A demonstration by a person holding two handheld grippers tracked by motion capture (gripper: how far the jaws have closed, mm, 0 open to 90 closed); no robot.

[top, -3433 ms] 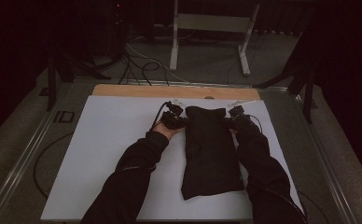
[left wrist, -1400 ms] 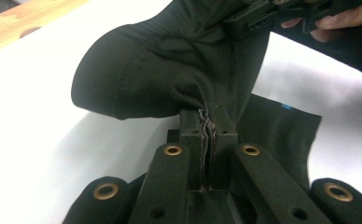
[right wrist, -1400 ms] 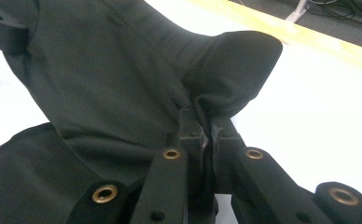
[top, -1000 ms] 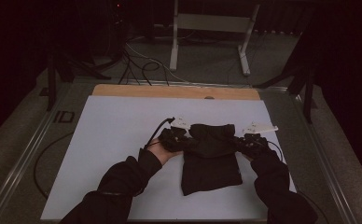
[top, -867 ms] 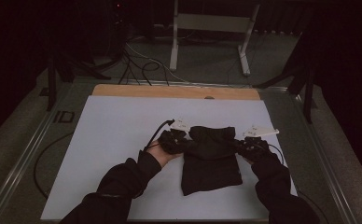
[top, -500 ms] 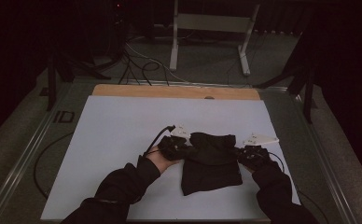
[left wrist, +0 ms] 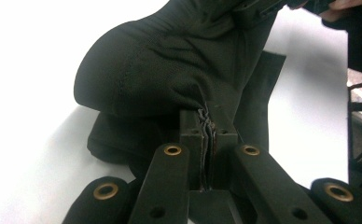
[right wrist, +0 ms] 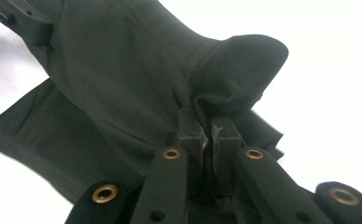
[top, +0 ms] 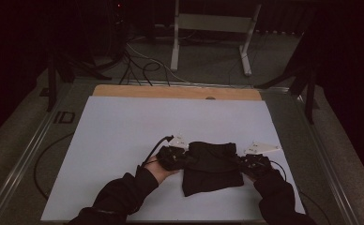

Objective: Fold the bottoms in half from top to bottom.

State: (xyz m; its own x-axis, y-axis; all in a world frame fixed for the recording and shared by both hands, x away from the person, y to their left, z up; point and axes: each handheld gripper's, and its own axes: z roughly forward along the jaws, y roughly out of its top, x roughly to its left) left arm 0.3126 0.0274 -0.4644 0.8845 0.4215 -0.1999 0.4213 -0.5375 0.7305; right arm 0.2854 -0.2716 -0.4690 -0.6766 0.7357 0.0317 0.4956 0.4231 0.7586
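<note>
A black cloth [top: 211, 168] lies folded over on the white table sheet [top: 124, 140], near the front edge. My left gripper [top: 182, 158] is shut on the cloth's left edge. In the left gripper view its jaws pinch a bunched fold of the black cloth [left wrist: 170, 70], which rises and drapes away from the left gripper [left wrist: 208, 122]. My right gripper [top: 242, 161] is shut on the cloth's right edge. In the right gripper view the black cloth [right wrist: 123, 74] is nipped between the jaws of the right gripper [right wrist: 206, 122], with a lower layer spread flat beneath.
A wooden strip [top: 175, 92] borders the table's far edge. Cables [top: 138, 65] and a metal stand [top: 213, 33] sit on the floor beyond. Metal rails [top: 25, 154] run along both sides of the table. Bare white sheet lies to the left and behind the cloth.
Both grippers have carried the cloth's far end toward the person, folding it over itself. The cloth now looks much shorter than it did earlier.
</note>
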